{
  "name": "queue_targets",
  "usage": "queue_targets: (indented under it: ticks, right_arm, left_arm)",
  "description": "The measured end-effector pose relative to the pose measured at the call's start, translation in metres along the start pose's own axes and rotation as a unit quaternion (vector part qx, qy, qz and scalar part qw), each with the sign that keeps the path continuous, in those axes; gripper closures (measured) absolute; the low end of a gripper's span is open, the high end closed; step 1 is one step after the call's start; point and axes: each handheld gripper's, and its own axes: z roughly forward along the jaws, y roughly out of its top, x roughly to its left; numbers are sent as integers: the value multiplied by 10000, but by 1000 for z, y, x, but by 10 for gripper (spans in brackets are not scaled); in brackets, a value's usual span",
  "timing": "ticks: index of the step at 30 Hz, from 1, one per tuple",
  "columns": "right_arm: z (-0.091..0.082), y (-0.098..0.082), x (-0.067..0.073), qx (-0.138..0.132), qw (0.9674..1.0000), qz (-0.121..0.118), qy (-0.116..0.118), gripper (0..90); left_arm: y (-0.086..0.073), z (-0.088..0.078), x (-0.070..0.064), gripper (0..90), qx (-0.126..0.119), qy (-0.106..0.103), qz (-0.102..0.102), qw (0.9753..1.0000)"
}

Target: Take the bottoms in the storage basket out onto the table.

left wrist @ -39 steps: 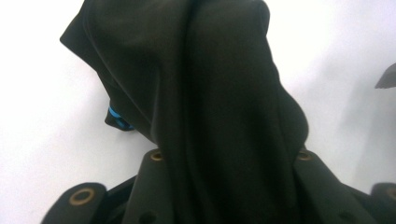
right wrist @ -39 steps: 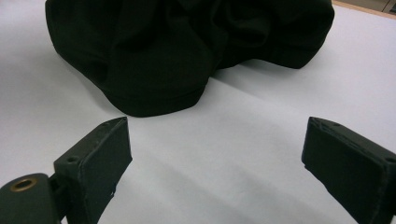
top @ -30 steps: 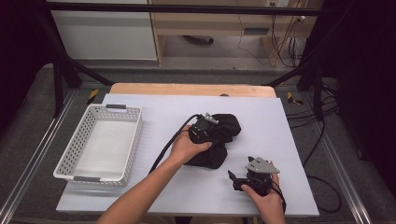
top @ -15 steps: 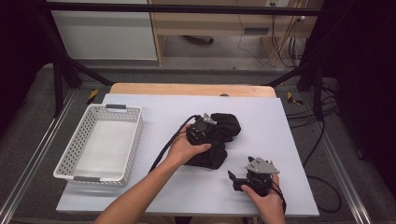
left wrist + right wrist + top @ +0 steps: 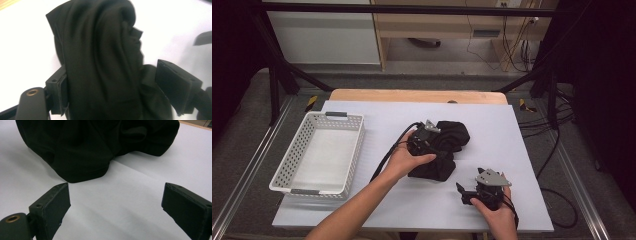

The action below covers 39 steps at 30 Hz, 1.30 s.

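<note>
1. The left tool (image 5: 426, 137) sits on top of a crumpled black cloth (image 5: 447, 150) near the middle of the white bench (image 5: 522, 150), with a hand (image 5: 404, 160) wrapped around its body.
2. In the left gripper view the cloth (image 5: 100, 62) rises as a thick fold between the two jaws. It lies against the jaw on the left of that view, while the jaw on the right stands a little off the fold. The jaws have just been opening, so the left tool (image 5: 110, 87) is released, with the cloth still between its jaws.
3. The right tool (image 5: 467, 192) rests on the bench close to the near edge, held by the other hand (image 5: 494, 212). It lies apart from the cloth, toward the person and to the right of it.
4. In the right gripper view the jaws of the right tool (image 5: 115, 205) stand wide with only bare bench (image 5: 115, 202) between them: it is released and grips nothing. The cloth (image 5: 95, 145) lies ahead of those jaws, its nearest fold just beyond the tip of the jaw on the left of that view.
5. A white basket (image 5: 354, 150) stands on the bench well to the left of the left tool, apart from the cloth.
</note>
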Motion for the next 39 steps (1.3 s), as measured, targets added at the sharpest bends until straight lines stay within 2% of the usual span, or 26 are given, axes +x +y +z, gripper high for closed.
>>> queue_targets:
  ticks: [5, 9, 13, 14, 19, 28, 30, 33, 39]
  right_arm:
    - [-1, 0, -2, -37, 10000, 14, -21, 87]
    - [-1, 0, -2, -29, 10000, 41, -37, 86]
    - [-1, 0, -1, -19, 10000, 14, -24, 86]
    - [-1, 0, -1, -15, 10000, -5, -23, 86]
    - [-1, 0, -1, -19, 10000, 11, -23, 86]
    - [0, 0, 0, -27, 10000, -4, -25, 86]
    - [-1, 0, 0, -10, 10000, 7, -21, 86]
    - [-1, 1, 0, -13, 10000, -9, -10, 86]
    - [-1, 1, 0, -16, 10000, -2, -14, 82]
  left_arm:
    - [1, -11, -2, 178, -118, -37, 88, 9999]
    - [1, -15, 0, 176, -140, -41, 75, 9999]
    - [2, -21, 5, 176, -221, -53, -31, 9997]
    - [2, -24, 7, 176, -308, -82, -123, 9994]
    - [3, -32, 12, 167, -515, -121, -234, 9983]
    - [3, -37, 15, 142, -611, -76, -202, 9979]
    - [4, -38, 14, 105, -658, -84, -249, 9975]
    - [6, -37, 15, 64, -732, -61, -425, 9964]
    - [6, -38, 14, 60, -791, -84, -399, 9960]
